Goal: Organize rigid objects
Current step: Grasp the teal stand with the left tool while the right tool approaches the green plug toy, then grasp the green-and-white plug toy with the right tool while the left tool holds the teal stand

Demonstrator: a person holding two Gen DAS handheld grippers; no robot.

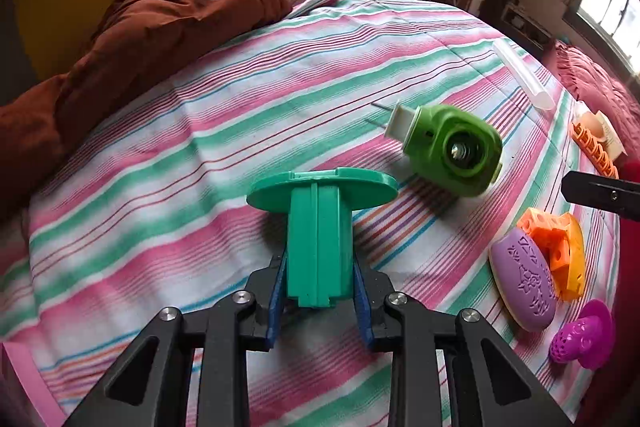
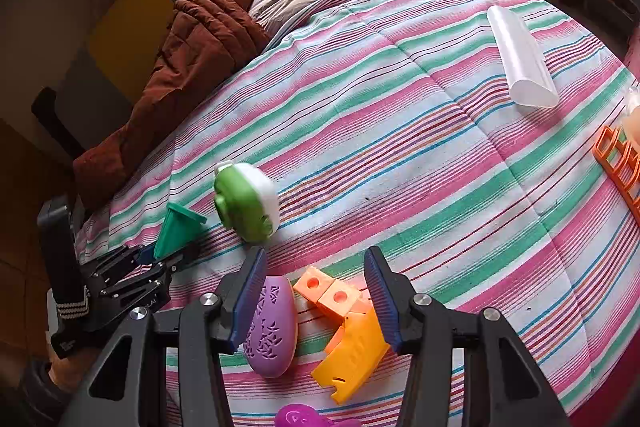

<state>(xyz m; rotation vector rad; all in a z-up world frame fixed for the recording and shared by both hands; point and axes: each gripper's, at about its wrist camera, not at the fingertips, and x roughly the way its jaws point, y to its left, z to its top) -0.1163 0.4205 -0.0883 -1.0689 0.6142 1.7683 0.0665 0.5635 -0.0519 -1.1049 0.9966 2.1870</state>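
Teal flanged piece (image 1: 318,235) clamped in the left gripper (image 1: 320,301), held above the striped bedspread (image 1: 208,131) near its front edge; right gripper (image 2: 316,291) spread wide, empty, over the purple oval (image 2: 272,327) and orange blocks (image 2: 344,331). Judged midway: a small cluster is gathered at the front edge, while the green lens-fronted toy (image 1: 452,151), clear tube (image 2: 520,59) and orange frame (image 2: 618,163) lie scattered. Only the left view shows the toy's lens face; only the right shows the tube whole.

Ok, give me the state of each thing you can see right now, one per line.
left gripper: shut on the teal piece
teal piece: held, disc end forward
right gripper: open, above the purple oval
purple oval: lying flat
orange piece: lying beside the oval
green housing: blurred
clear tube: lying on its side
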